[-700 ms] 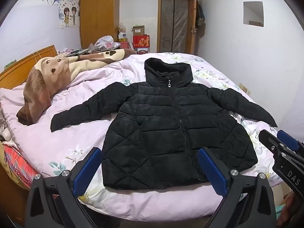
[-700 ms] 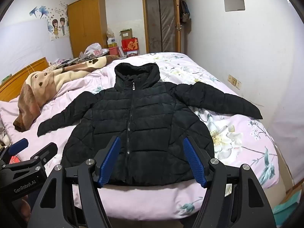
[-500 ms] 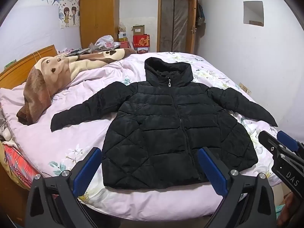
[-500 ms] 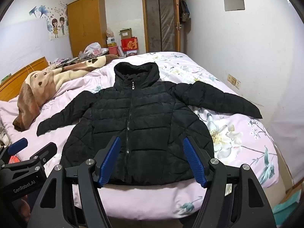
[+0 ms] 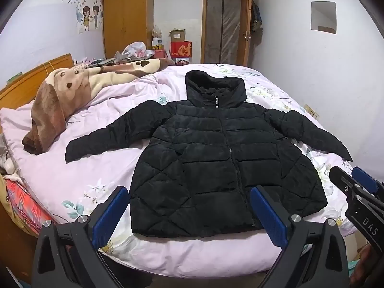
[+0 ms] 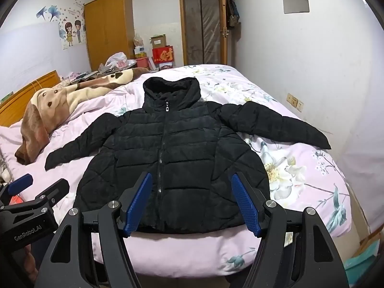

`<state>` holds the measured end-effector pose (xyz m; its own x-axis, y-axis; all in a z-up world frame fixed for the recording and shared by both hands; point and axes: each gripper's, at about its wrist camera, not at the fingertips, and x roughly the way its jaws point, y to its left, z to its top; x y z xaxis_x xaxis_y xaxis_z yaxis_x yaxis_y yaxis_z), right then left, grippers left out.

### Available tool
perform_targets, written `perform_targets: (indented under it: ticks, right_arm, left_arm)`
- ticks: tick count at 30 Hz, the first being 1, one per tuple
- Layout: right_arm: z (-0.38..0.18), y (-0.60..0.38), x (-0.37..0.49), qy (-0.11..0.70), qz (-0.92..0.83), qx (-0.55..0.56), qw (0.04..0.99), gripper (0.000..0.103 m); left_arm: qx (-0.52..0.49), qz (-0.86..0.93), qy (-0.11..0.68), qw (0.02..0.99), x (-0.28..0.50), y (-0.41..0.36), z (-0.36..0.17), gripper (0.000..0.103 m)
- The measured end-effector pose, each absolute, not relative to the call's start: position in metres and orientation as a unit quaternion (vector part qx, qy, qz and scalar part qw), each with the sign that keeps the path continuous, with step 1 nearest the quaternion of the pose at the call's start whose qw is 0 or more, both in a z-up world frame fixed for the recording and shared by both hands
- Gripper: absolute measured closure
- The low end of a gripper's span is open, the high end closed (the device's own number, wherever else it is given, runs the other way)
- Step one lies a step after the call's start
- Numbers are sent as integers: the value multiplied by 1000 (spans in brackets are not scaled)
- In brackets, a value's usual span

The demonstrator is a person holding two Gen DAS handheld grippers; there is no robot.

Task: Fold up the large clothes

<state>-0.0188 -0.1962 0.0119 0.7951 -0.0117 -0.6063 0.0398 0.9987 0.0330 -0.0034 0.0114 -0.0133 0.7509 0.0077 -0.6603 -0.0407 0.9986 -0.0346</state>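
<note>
A black quilted hooded jacket [image 5: 211,158] [image 6: 172,158] lies flat on the bed, zipped, front up, hood toward the far wall, both sleeves spread outward. My left gripper [image 5: 189,206] hovers open in front of the hem, above the bed's near edge, nothing between its blue pads. My right gripper [image 6: 192,196] is open as well, held before the hem near the zip, empty. Each gripper shows in the other's view: the right gripper [image 5: 355,182] at the right edge, the left gripper [image 6: 38,182] at the lower left.
The bed [image 5: 72,182] has a pink floral cover. A brown dog-print blanket [image 5: 72,88] lies bunched at the left by the wooden headboard [image 5: 31,79]. A wardrobe [image 5: 127,19], boxes [image 5: 180,48] and a door [image 5: 223,26] stand at the far wall. The right wall runs close to the bed.
Both grippers have crept slightly toward the bed; the jacket sits a touch lower and nearer in both views. Jaws stay as wide as before.
</note>
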Motion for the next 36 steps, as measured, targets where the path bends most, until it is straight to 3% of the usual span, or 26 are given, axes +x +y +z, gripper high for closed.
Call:
perform_targets:
  ticks: [36]
  right_arm:
    - [11, -193, -18, 322, -14, 15, 947, 34]
  left_arm:
    - [-25, 20, 361, 932, -5, 17, -6, 1]
